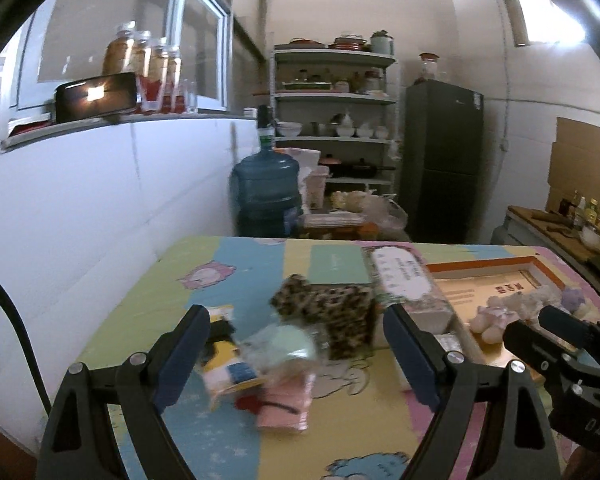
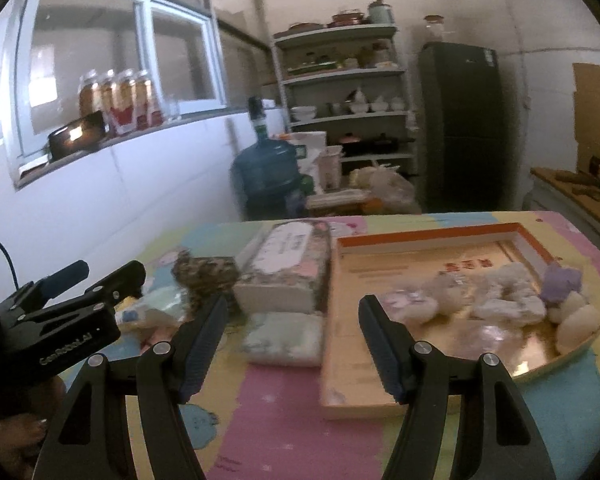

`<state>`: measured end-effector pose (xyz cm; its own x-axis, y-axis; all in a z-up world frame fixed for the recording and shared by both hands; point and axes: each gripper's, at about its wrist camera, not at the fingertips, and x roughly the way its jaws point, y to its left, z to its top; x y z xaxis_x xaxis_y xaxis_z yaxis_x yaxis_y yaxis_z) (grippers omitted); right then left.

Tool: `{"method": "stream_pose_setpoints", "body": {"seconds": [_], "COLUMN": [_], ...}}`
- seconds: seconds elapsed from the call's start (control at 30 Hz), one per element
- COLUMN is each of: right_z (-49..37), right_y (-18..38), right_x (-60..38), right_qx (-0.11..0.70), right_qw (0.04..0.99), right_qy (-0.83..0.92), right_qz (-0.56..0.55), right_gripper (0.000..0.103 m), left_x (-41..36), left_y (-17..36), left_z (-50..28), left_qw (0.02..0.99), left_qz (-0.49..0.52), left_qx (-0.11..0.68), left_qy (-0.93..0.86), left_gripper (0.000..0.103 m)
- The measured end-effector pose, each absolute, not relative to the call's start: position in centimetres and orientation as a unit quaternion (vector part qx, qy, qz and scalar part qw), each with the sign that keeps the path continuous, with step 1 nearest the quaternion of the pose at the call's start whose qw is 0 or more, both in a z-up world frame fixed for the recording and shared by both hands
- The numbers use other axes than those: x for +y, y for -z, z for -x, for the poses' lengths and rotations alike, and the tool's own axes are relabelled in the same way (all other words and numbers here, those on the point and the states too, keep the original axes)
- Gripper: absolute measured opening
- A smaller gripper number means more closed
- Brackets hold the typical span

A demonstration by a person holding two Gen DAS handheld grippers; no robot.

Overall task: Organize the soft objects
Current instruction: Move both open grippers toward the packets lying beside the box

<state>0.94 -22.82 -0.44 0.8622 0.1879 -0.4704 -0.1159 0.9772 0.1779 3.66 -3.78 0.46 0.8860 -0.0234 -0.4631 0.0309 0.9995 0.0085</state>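
Left wrist view: the left gripper tilts downward over the table, jaws apart, empty, above packets near its left edge. Right gripper likewise tilts down, jaws apart, empty, before the orange-rimmed tray of plush toys.

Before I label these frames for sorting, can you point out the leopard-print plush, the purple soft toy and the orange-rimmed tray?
leopard-print plush [image 1: 332, 312]: left wrist view, middle of its spotted body.
purple soft toy [image 2: 562, 283]: right wrist view, its front face.
orange-rimmed tray [image 2: 428, 235]: right wrist view, its far orange rim.
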Motion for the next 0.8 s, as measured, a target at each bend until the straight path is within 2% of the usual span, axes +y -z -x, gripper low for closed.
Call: {"method": "stream_pose_setpoints", "body": {"seconds": [0.8], "right_z": [-3.0], "right_y": [2.4], "right_x": [-14.3], "right_qx": [0.286], "right_qw": [0.947], "right_qy": [-0.139], "right_qz": [-0.037], "right_gripper": [0.070], "left_x": [5.5], "left_y": [2.3], "left_z": [-3.2], "left_qw": [0.965], "left_qz": [0.031], "left_qx": [0.257], "left_qy": [-0.031], "left_gripper": [0.089]}}
